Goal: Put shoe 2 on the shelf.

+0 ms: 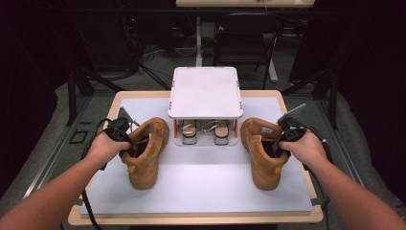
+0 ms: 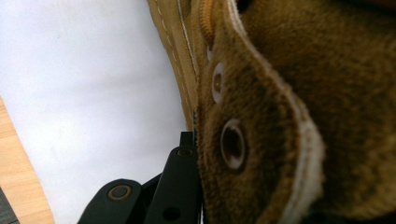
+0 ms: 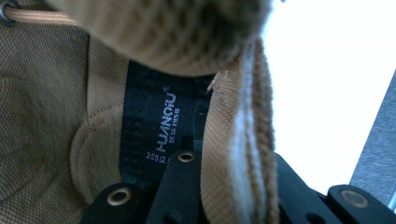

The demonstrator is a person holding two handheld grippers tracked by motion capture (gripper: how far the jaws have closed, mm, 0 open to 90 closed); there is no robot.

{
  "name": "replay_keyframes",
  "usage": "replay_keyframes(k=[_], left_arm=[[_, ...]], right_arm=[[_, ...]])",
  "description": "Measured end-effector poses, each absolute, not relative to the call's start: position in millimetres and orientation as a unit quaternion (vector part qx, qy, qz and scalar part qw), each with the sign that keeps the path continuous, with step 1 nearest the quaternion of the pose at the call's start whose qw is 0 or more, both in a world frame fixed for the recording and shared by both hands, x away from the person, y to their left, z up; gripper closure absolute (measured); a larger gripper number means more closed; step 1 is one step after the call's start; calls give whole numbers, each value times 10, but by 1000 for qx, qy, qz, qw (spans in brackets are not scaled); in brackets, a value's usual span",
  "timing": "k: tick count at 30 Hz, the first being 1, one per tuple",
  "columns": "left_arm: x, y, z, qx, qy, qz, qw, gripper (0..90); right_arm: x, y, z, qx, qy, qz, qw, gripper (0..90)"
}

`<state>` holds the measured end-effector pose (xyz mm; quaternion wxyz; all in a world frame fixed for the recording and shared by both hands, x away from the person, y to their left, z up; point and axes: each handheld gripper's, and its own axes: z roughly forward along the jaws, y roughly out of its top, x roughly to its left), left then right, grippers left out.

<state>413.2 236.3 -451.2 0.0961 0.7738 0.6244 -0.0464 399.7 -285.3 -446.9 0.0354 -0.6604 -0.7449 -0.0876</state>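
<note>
A white mat (image 1: 201, 187) covers the wooden table (image 1: 191, 221) in a dark room. At centre left, the left gripper (image 1: 125, 143) clamps the collar of the left boot (image 1: 146, 153); centre right, the right gripper (image 1: 282, 143) pinches the right boot (image 1: 261, 153). Both are fuzzy tan suede. A white shoe rack (image 1: 205, 93) stands between.

1. Left of the white shoe rack (image 1: 205, 91), the left boot (image 1: 146, 148) is tan suede.
2. Right of the rack, the right boot (image 1: 262, 148) is tan too, with a black inner label (image 3: 149, 126).
3. Under the rack, the mat (image 1: 201, 187) is pale grey on a light wood table (image 1: 191, 220).
</note>
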Motion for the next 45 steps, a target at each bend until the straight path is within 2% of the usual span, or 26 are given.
replay_keyframes(k=[14, 28, 34, 45], left_arm=[[4260, 2391, -4443, 759, 642, -37, 103, 864], [4531, 2378, -4437, 741, 662, -46, 104, 864], [4673, 2381, -4451, 732, 672, -51, 97, 864], [4909, 2421, -4131, 727, 678, -61, 92, 863]], right_arm=[[4118, -2909, -4417, -682, -723, -99, 36, 865], [4462, -2831, -4337, -704, -706, -76, 24, 864], [4624, -2804, -4258, -709, -699, -80, 38, 864], [4835, -2829, -4023, -722, -686, -83, 33, 863]])
